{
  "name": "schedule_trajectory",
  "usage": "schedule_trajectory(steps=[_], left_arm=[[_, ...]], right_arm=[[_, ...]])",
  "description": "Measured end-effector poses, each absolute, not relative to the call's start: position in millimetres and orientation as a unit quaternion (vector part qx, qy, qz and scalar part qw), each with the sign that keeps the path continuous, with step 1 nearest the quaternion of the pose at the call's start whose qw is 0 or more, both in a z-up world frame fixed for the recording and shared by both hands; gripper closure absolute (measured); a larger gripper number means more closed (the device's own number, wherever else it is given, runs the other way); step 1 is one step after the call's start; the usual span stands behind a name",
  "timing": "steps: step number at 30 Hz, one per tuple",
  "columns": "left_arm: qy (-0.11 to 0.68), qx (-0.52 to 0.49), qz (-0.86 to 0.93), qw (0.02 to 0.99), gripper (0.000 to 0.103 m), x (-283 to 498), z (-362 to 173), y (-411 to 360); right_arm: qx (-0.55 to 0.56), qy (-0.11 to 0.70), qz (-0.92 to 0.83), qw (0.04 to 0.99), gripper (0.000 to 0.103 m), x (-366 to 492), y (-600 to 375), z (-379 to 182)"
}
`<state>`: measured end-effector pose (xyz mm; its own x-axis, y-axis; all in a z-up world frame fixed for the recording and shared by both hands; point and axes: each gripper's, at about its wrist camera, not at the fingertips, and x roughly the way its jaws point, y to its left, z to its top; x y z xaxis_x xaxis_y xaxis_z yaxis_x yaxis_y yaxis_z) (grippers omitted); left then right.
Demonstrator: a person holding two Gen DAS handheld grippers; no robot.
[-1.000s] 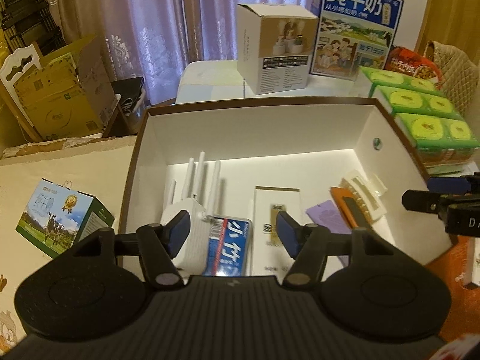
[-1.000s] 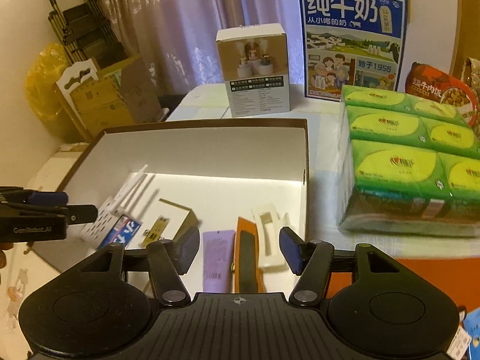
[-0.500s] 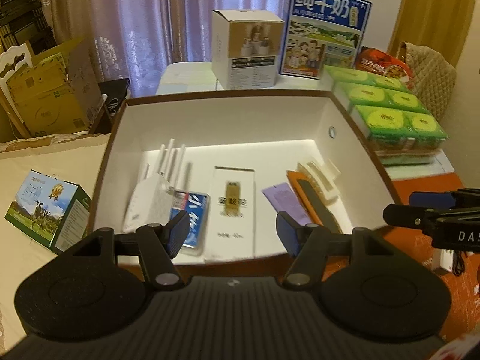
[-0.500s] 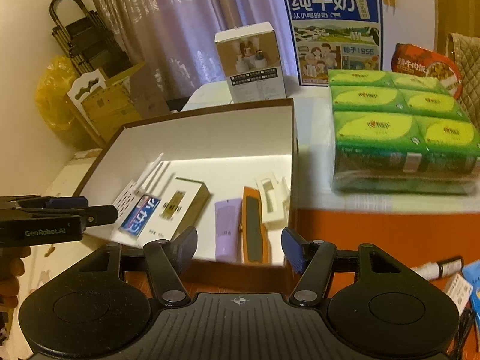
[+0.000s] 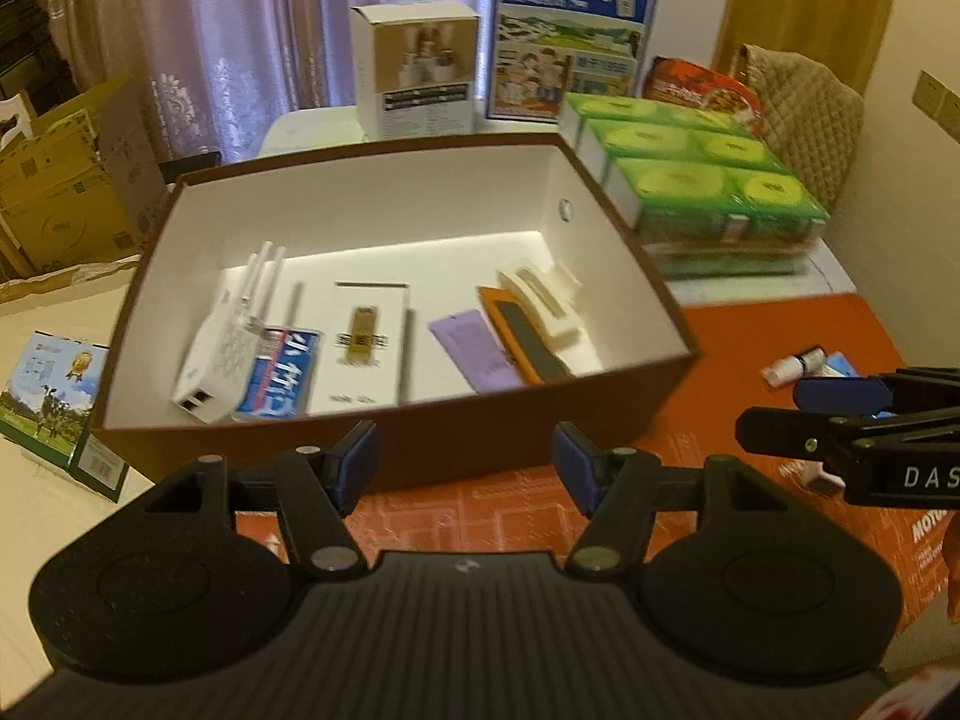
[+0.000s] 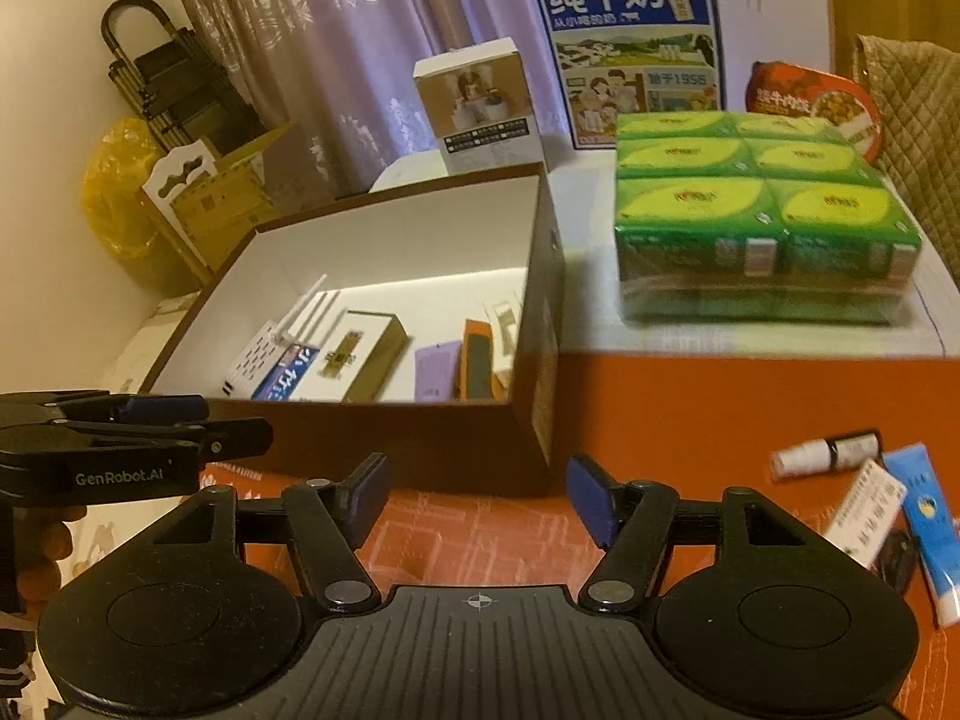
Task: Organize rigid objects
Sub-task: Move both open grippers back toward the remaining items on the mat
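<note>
Black-framed and blue-padded, the left gripper point(image 5: 465, 468) hangs nearest the camera, just short of the brown box's point(image 5: 540, 438) front wall, its jaws apart with nothing between them. The right gripper point(image 6: 477, 501) sits beside it on the near side of the box too; its jaws have just been opening and are likewise empty.

Still outside, to the right of the box on the orange mat point(image 6: 690, 420), lie a small white bottle point(image 6: 825, 453), a white printed carton point(image 6: 864, 507) and a blue tube point(image 6: 927, 531), the carton and tube touching. These look like what is left to put away.

Inside the box, from its left wall across to the right, rest a white router point(image 5: 225, 348) with its antennas pointing toward the back wall, a blue packet point(image 5: 279, 375) against it, a white flat carton point(image 5: 363, 345), a purple sachet point(image 5: 477, 351), an orange-edged file point(image 5: 522, 342) and a cream clip point(image 5: 546, 300). They lie in a rough row, all flat. By my judgement the job is well past half done.

Behind the box stand a small white carton point(image 5: 417, 69) and a milk carton point(image 5: 573, 36); green tissue packs point(image 6: 762, 210) sit off its far right corner.
</note>
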<state>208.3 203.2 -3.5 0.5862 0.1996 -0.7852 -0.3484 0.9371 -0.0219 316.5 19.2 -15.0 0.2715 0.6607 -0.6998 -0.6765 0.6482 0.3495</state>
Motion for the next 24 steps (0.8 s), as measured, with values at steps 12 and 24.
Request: schedule_trajectory(steps=[12,24], left_arm=[[0.441,-0.074,0.114,0.887,0.043,213.5,-7.4,139.9],[0.459,-0.058,0.058,0.885,0.043,227.6,-18.8,77.5]], right_arm=[[-0.005,0.445,0.405,0.798,0.038,308.4,-41.3,-14.1],[0.01,0.455,0.383,0.804,0.038,306.9,-103.2,-15.1]])
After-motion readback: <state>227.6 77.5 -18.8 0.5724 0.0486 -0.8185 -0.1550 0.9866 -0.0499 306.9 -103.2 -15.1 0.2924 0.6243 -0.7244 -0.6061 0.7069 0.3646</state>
